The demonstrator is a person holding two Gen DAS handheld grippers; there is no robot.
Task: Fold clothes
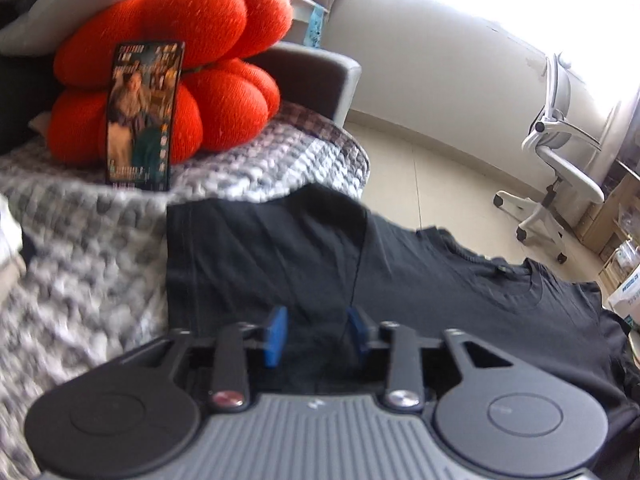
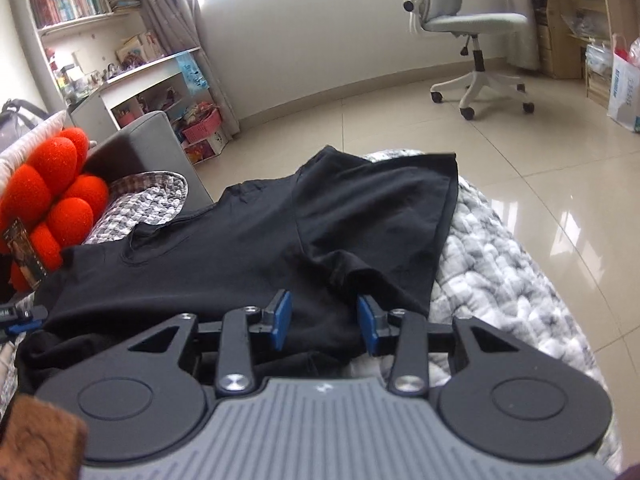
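Left wrist view: the left gripper (image 1: 316,334) hangs over a black T-shirt (image 1: 400,272) spread on a grey blanket (image 1: 80,240), fingers spread, nothing between them. A printed card (image 1: 140,116) leans on an orange cushion (image 1: 180,52); its writing is too blurred to read.

Right wrist view: the right gripper (image 2: 326,322) has its fingers spread over the shirt's folded sleeve. A white bag (image 2: 624,92) bears unreadable blue print.

Left gripper (image 1: 316,334), right gripper (image 2: 326,322) agape
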